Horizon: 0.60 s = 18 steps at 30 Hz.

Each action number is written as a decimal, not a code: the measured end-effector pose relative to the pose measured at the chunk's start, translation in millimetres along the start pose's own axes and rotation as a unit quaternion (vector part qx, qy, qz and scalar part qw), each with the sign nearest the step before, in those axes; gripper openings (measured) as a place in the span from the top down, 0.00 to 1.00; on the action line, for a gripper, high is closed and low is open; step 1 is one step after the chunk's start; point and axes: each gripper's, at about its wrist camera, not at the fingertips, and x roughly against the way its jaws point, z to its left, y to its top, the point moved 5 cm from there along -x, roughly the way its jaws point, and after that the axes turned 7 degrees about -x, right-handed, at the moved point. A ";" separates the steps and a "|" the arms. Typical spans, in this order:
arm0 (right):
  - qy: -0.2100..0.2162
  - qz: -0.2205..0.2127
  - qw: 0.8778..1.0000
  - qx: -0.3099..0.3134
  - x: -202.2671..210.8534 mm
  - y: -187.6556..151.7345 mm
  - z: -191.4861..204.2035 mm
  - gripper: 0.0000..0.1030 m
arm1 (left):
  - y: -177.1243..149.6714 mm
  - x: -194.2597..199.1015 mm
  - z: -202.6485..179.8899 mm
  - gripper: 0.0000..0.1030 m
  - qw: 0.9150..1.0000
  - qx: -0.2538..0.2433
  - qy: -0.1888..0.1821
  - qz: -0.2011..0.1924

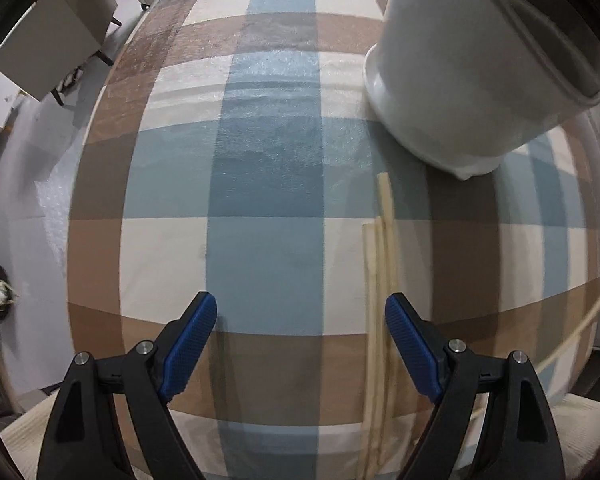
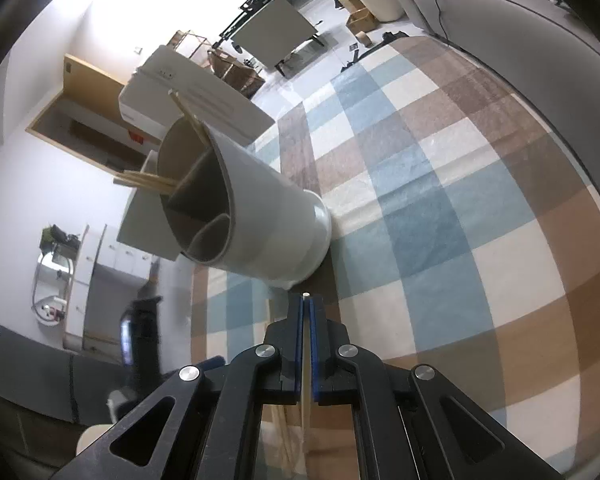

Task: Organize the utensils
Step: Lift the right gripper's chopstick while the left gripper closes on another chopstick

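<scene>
A white utensil holder (image 1: 460,80) stands on the checked tablecloth (image 1: 268,184), upper right in the left wrist view. Several pale chopsticks (image 1: 380,280) lie side by side on the cloth, just inside the right finger of my left gripper (image 1: 301,298). That gripper points straight down and is open, with nothing between its blue pads (image 1: 198,344). In the right wrist view the holder (image 2: 268,216) shows divided compartments with several chopsticks (image 2: 152,182) sticking out. My right gripper (image 2: 306,300) is shut on a single chopstick (image 2: 306,380), whose tip pokes out just short of the holder's base.
More loose chopsticks (image 2: 284,432) lie on the cloth under my right gripper. A white box-shaped appliance (image 2: 188,92) stands behind the holder. Chairs (image 1: 56,44) stand on the floor off the table's left edge, and a grey sofa (image 2: 520,12) runs along the far side.
</scene>
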 end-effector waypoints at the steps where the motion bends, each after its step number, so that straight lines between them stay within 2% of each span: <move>1: 0.001 -0.001 1.000 0.000 0.9 0.6 -0.7 0.98 | -0.9 -0.6 1.8 0.19 1.000 0.002 0.002 0.003; 6: -0.004 -0.008 1.000 0.013 2.3 5.0 0.1 0.98 | -6.5 -1.1 13.9 0.19 1.000 0.020 -0.005 0.006; 10: -0.007 -0.008 1.000 0.020 1.7 5.4 2.9 0.98 | -9.3 -6.5 24.2 0.23 0.999 0.028 -0.003 0.016; 12: -0.007 -0.009 1.000 0.026 1.6 5.4 4.9 0.98 | -6.9 -4.9 26.4 0.28 1.000 0.025 -0.007 0.009; 15: -0.006 -0.008 1.000 0.027 0.9 5.4 6.0 0.98 | -5.8 -1.8 27.3 0.42 1.000 0.014 0.000 0.001; 18: -0.009 -0.010 0.999 0.029 0.2 6.2 6.4 0.98 | -1.8 0.9 24.9 0.61 1.000 0.011 -0.004 -0.004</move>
